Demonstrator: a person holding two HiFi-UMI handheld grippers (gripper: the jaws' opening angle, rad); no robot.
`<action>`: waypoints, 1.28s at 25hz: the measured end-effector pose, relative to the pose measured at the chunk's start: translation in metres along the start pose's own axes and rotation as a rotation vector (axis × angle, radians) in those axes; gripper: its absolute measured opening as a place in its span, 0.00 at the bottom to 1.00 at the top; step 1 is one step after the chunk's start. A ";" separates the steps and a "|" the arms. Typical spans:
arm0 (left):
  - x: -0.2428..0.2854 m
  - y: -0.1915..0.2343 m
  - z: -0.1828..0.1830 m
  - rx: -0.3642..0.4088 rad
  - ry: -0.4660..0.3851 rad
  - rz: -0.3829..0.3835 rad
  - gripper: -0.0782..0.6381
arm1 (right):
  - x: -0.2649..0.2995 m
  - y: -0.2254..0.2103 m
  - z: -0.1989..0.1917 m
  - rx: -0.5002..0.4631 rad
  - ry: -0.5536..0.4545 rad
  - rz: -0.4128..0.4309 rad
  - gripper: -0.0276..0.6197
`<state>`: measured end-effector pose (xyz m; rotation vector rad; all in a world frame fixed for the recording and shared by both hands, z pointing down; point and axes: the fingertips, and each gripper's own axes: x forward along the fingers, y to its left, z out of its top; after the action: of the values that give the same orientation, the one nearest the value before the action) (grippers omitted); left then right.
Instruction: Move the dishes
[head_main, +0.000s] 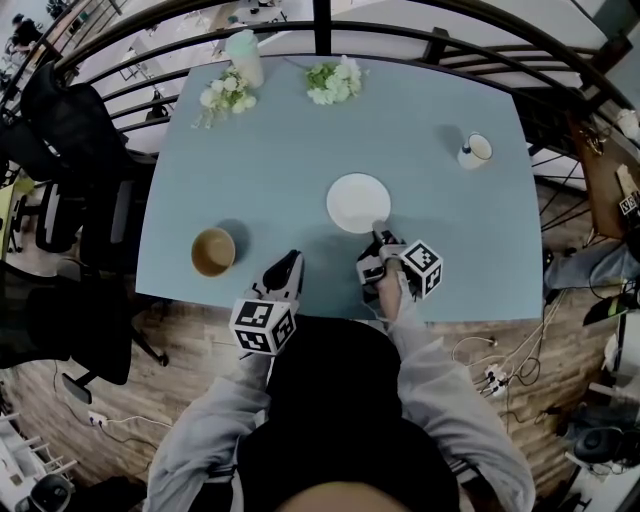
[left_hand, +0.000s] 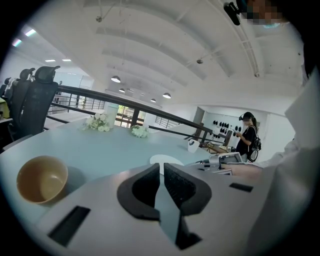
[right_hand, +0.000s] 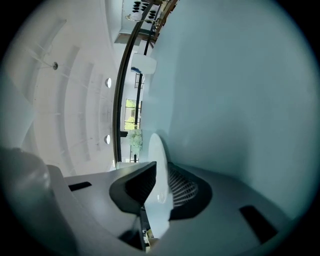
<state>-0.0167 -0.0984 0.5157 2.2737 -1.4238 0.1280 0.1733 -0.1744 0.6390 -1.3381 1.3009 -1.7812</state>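
Right gripper (head_main: 378, 232) fingers (right_hand: 134, 184) clamped on near rim of round white ceramic plate (head_main: 358, 202); plate flat on pale blue tabletop (head_main: 300, 150), edge grip likely for lifting. Left gripper (head_main: 290, 262) fingers (left_hand: 144, 189) together, empty, parked beside round brown bowl (head_main: 213, 251).

A pale blue table (head_main: 300, 170) with rounded corners fills the middle of the head view. Two small bunches of white flowers with green leaves lie near its far edge, one to the left (head_main: 225, 95) and one nearer the centre (head_main: 335, 80), apart from each other. A dark curved railing (head_main: 400, 30) runs behind the table. Black office chairs (head_main: 70, 130) stand off the table's left side. The floor (head_main: 190, 340) is wood plank, with loose cables (head_main: 480, 350) and a white power strip (head_main: 492, 380) at the right. In the left gripper view, a person (left_hand: 247, 135) in dark clothes stands far beyond the table, under a white arched ceiling with round lamps (left_hand: 115, 79).
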 end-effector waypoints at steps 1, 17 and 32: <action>0.000 -0.001 -0.001 0.001 0.000 -0.001 0.16 | -0.001 0.003 0.001 -0.002 -0.002 0.012 0.18; -0.009 -0.003 0.001 0.002 -0.031 0.012 0.16 | -0.024 0.048 -0.012 -0.261 0.091 0.100 0.81; 0.001 -0.018 0.013 0.023 -0.048 -0.015 0.16 | -0.088 0.104 -0.048 -0.931 0.139 0.343 0.55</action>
<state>-0.0025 -0.0983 0.4981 2.3198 -1.4363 0.0864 0.1478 -0.1213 0.5074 -1.2937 2.4312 -1.0454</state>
